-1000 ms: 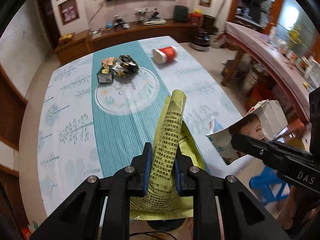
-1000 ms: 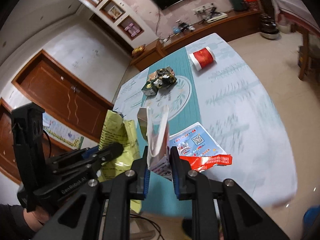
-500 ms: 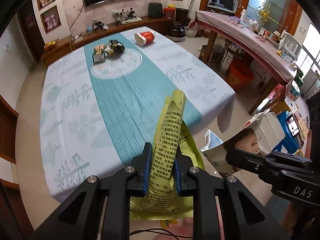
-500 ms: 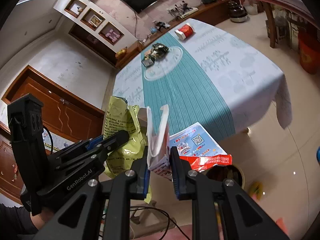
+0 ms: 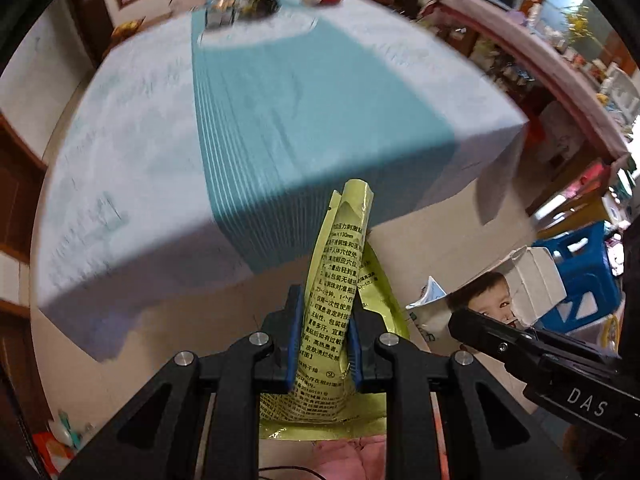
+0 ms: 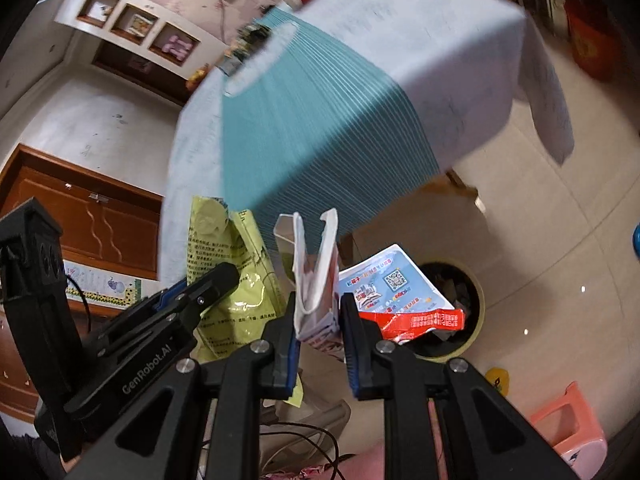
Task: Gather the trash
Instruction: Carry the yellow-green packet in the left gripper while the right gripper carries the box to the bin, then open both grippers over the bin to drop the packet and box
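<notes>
Tongs (image 5: 322,344) pinch glossy yellow foil pouch (image 5: 340,280), seemingly creased.

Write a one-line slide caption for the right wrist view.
Right hand-held gripper carries a flattened carton toward the floor bin; left hand-held gripper holds a yellow pouch.
</notes>
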Tool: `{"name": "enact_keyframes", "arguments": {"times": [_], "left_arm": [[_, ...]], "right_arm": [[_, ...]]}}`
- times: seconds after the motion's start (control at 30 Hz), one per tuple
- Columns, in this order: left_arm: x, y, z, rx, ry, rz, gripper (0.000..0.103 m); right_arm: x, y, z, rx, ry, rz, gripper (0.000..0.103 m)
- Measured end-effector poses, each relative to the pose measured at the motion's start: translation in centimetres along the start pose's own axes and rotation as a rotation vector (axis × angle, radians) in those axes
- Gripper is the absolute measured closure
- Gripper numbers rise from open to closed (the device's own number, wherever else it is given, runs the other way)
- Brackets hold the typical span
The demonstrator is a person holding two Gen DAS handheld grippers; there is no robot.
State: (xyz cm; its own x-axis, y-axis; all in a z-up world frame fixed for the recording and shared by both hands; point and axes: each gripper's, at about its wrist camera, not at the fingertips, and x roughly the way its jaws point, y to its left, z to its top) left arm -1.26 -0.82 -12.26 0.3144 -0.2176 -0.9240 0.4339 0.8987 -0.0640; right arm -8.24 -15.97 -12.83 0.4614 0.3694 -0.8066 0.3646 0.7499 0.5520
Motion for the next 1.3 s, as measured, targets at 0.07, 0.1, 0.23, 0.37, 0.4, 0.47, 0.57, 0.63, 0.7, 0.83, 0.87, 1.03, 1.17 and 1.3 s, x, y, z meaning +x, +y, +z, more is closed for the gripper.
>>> {"name": "enact_keyframes", "arguments": {"times": [0.07, 0.1, 0.23, 0.37, 0.4, 0.47, 0.57, 0.63, 0.7, 0.83, 0.87, 1.03, 1.17, 1.3], "left_arm": [[3.1, 0.0, -1.1, -0.038, 0.024, 0.003, 0.085], [4.6, -0.1, -1.5, -0.053, 0.033, 0.005, 0.085], [10.9, -0.4, -3.6, -0.101, 0.058, 0.014, 0.085], [16.8, -0.5, -5.3, -0.143, 0.094, 0.024, 0.084], [18.3, -0.5, -5.7, -0.149, 0.098, 0.033, 0.084], [20.8, -0.5, -6.4, -0.151, 0.11, 0.052, 0.083], [24.0, -0.4, -7.3, -0.159, 0.127, 0.074, 0.08], [25.4, -0.4, -7.7, -0.162, 0.136, 0.083, 0.078], [26.7, -0.5, -8.0, -0.16, 0.136, 0.099, 0.067], [29.0, -0.5, -8.7, -0.144, 0.155, 0.136, 0.049], [29.4, -0.5, -9.0, -0.141, 0.171, 0.138, 0.049], [30.6, -0.6, -9.4, -0.128, 0.216, 0.151, 0.049], [29.9, -0.5, -9.2, -0.12, 0.211, 0.169, 0.047], [28.6, -0.3, -9.1, -0.128, 0.212, 0.187, 0.047]], "right_arm": [[2.5, -2.1, -0.2, 0.023, 0.019, -0.007, 0.085], [3.6, -3.1, -0.3, 0.035, 0.028, -0.007, 0.085], [8.9, -7.7, -1.0, 0.082, 0.053, -0.018, 0.085], [13.7, -12.2, -2.0, 0.157, 0.103, -0.029, 0.085], [15.1, -13.4, -2.2, 0.174, 0.12, -0.032, 0.085], [16.9, -14.8, -2.6, 0.189, 0.137, -0.038, 0.085], [19.5, -17.0, -3.1, 0.208, 0.16, -0.042, 0.085], [21.0, -18.0, -3.1, 0.222, 0.17, -0.045, 0.084], [22.6, -18.8, -3.1, 0.226, 0.185, -0.058, 0.083], [25.0, -19.9, -3.2, 0.234, 0.234, -0.082, 0.081], [25.5, -20.1, -3.2, 0.238, 0.249, -0.09, 0.081], [27.0, -20.8, -3.6, 0.215, 0.281, -0.143, 0.07], [26.1, -20.2, -3.6, 0.175, 0.261, -0.171, 0.062], [24.8, -19.3, -3.6, 0.12, 0.229, -0.209, 0.062]]}}
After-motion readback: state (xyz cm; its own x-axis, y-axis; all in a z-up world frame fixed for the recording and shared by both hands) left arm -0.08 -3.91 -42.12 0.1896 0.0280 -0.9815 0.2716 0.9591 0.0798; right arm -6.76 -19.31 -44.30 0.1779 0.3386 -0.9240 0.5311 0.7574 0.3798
